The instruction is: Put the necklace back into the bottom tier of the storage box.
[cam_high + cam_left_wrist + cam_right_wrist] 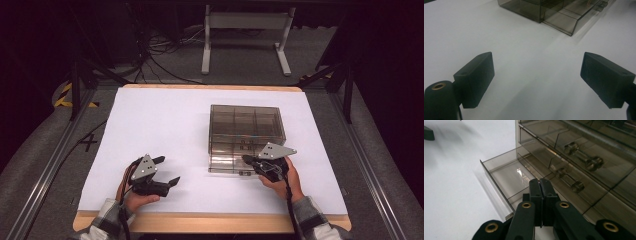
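We keep right gripper [540, 182] jaws pressed together, empty, over bottom drawer [506, 173] of smoked drawer box [246, 131], frame centre-right. Left gripper [167, 172] spread, idle. Risk: tips slip, shove box.

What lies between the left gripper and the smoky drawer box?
Nothing: in the high view only bare white sheet separates the left gripper from the drawer box; the left gripper view shows the same.

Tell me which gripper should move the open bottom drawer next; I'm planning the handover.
Right. Its shut gripper is already at the drawer; the left gripper sits open on the table, apart from the box.
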The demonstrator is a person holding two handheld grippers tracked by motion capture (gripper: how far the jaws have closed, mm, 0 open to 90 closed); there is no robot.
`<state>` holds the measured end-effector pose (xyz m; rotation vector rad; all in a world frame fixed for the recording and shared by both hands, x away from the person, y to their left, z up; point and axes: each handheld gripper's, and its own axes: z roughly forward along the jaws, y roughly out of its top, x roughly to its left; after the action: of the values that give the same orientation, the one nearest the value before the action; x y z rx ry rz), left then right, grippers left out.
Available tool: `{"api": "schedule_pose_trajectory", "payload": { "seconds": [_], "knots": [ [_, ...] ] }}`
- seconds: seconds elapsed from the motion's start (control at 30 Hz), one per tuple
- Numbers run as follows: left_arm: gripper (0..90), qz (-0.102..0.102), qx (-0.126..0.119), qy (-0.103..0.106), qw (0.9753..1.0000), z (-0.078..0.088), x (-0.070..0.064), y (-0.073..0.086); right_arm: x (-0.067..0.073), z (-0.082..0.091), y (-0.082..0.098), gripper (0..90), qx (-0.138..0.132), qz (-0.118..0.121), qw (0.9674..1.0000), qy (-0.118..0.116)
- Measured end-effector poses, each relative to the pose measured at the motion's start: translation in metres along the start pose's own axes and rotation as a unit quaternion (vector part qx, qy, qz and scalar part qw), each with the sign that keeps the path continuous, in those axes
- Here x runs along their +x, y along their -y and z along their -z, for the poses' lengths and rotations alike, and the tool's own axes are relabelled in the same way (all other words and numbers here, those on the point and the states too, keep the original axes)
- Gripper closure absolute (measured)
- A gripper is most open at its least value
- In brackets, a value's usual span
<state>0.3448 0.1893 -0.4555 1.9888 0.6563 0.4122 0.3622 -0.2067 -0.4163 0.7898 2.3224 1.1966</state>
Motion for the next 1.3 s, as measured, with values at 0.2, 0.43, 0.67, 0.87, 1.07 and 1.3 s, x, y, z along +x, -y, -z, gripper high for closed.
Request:
{"api": "schedule_pose_trajectory", "payload": {
  "seconds": [0.2, 0.43, 0.67, 0.87, 1.07, 1.3],
  "knots": [
    [12.5, -0.002, 0.002, 0.000, 1.0000, 0.000, 0.000, 0.000, 0.000, -0.003, 0.003, 89.8, 0.010, -0.002, 0.9999, 0.000],
    [12.5, -0.003, 0.003, 0.001, 1.0000, 0.000, 0.000, 0.000, 0.001, -0.007, 0.006, 89.7, 0.022, -0.001, 0.9998, -0.002],
    [12.5, 0.000, 0.003, 0.002, 1.0000, -0.001, -0.001, 0.000, 0.002, -0.011, 0.008, 89.7, 0.033, -0.001, 0.9995, -0.003],
    [12.4, -0.001, 0.003, 0.002, 1.0000, -0.001, -0.001, 0.000, 0.002, -0.015, 0.010, 89.5, 0.044, -0.006, 0.9990, -0.003],
    [12.2, -0.004, 0.004, 0.003, 1.0000, -0.001, -0.001, 0.000, 0.001, -0.015, 0.011, 89.5, 0.046, -0.009, 0.9989, -0.004],
    [12.1, -0.003, 0.004, 0.002, 1.0000, -0.001, -0.001, 0.000, 0.001, -0.014, 0.011, 89.1, 0.045, -0.010, 0.9989, -0.003]
  ]
}}
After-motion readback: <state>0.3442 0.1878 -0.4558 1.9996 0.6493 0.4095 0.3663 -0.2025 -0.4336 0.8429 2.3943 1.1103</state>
